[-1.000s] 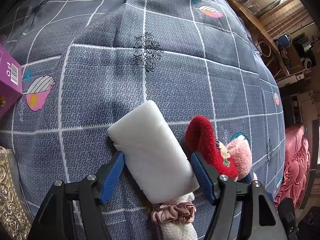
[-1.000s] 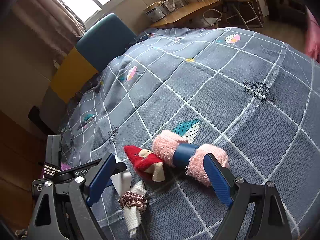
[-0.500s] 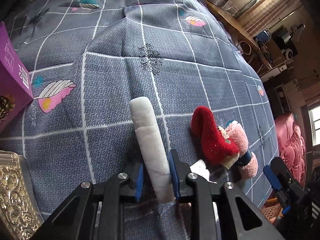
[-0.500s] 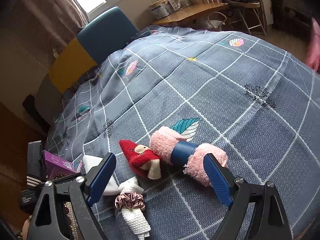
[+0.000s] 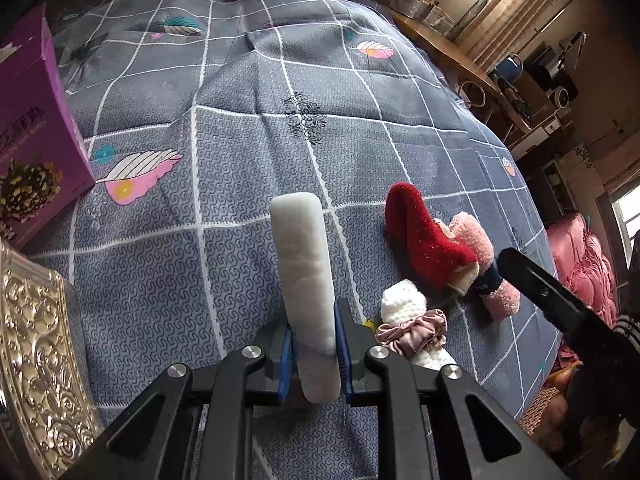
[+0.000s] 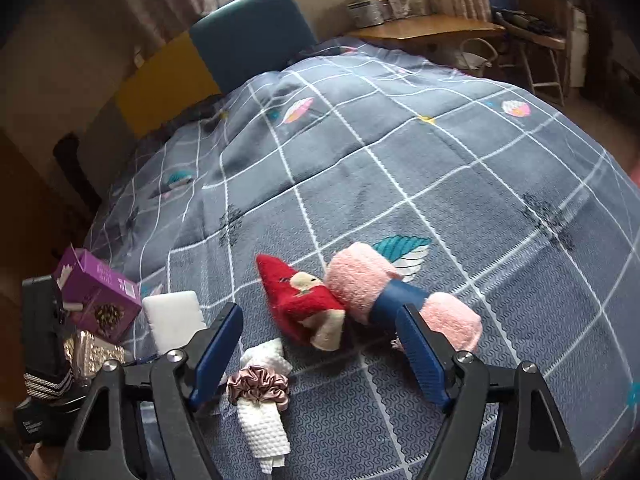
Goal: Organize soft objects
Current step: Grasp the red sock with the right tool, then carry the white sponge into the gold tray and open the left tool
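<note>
My left gripper (image 5: pixel 313 346) is shut on a white sponge block (image 5: pixel 304 276), held on edge above the grey checked bedspread (image 5: pixel 240 128); the sponge also shows in the right wrist view (image 6: pixel 172 320). To its right lie a red sock (image 5: pixel 424 240), a pink rolled towel with a blue band (image 5: pixel 486 268), and a white cloth roll with a pink scrunchie (image 5: pixel 412 326). My right gripper (image 6: pixel 320 356) is open and empty, hovering over the red sock (image 6: pixel 304 300), the pink towel (image 6: pixel 392 292) and the white roll (image 6: pixel 260 400).
A purple box (image 5: pixel 32 140) stands at the left, with an embossed silver box (image 5: pixel 36 360) below it. Both show in the right wrist view, the purple box (image 6: pixel 96 292) above the silver box (image 6: pixel 92 352). A desk (image 6: pixel 424 28) and blue headboard (image 6: pixel 252 36) stand beyond the bed.
My left gripper closed on the sponge, turned it on edge and lifted it toward the left. My right gripper stayed open, shifting slightly over the sock and towel.
</note>
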